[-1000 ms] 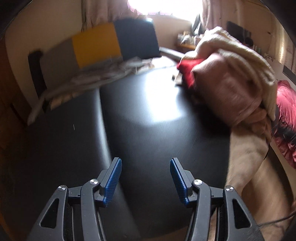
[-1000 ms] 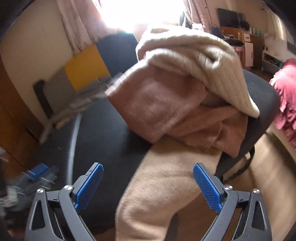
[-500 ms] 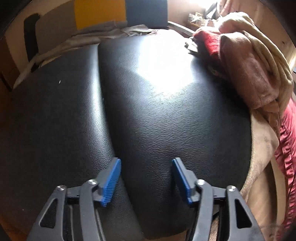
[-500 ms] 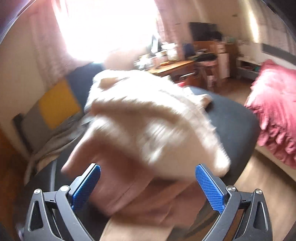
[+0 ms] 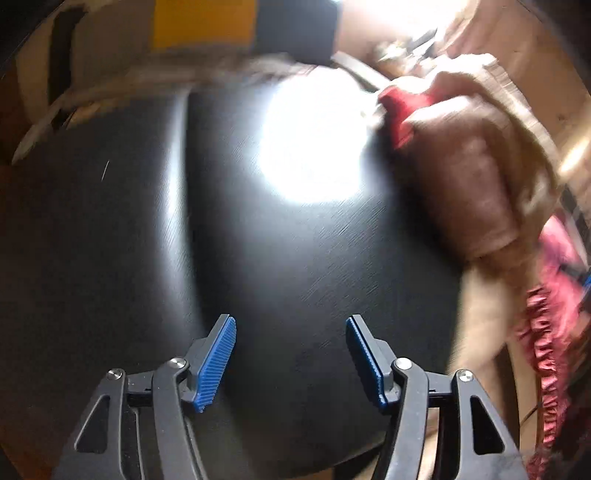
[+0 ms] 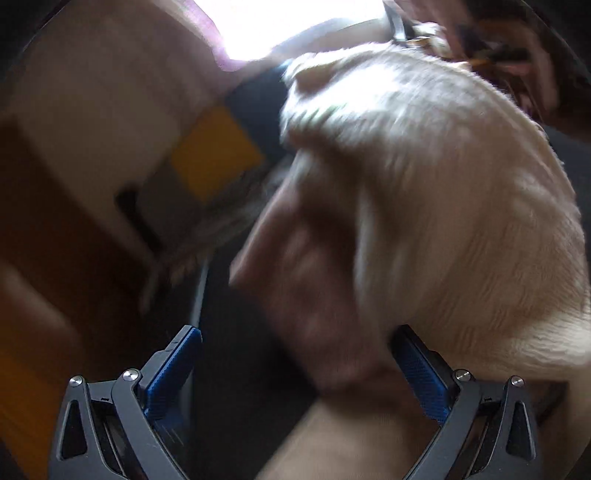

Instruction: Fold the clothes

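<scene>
A pile of clothes lies on the right side of a black leather surface (image 5: 258,258). In the left wrist view I see a brown-pink garment (image 5: 469,184), a red one (image 5: 402,110) behind it and a beige one (image 5: 476,325) hanging off the edge. My left gripper (image 5: 291,354) is open and empty above the bare leather, left of the pile. In the right wrist view a cream knit sweater (image 6: 443,184) tops the brown-pink garment (image 6: 314,295). My right gripper (image 6: 295,369) is open, with the pile's near edge between its jaws. Both views are blurred.
A yellow, grey and dark blue cushion (image 5: 207,22) leans on the wall behind the leather surface, over a crumpled grey cloth (image 5: 155,85). A pink ruffled fabric (image 5: 550,350) hangs at the right. Bright window glare falls on the leather (image 5: 314,147).
My right gripper has moved in close to the pile, which now fills its view and sits between its jaws. My left gripper shifted over the leather and stays open.
</scene>
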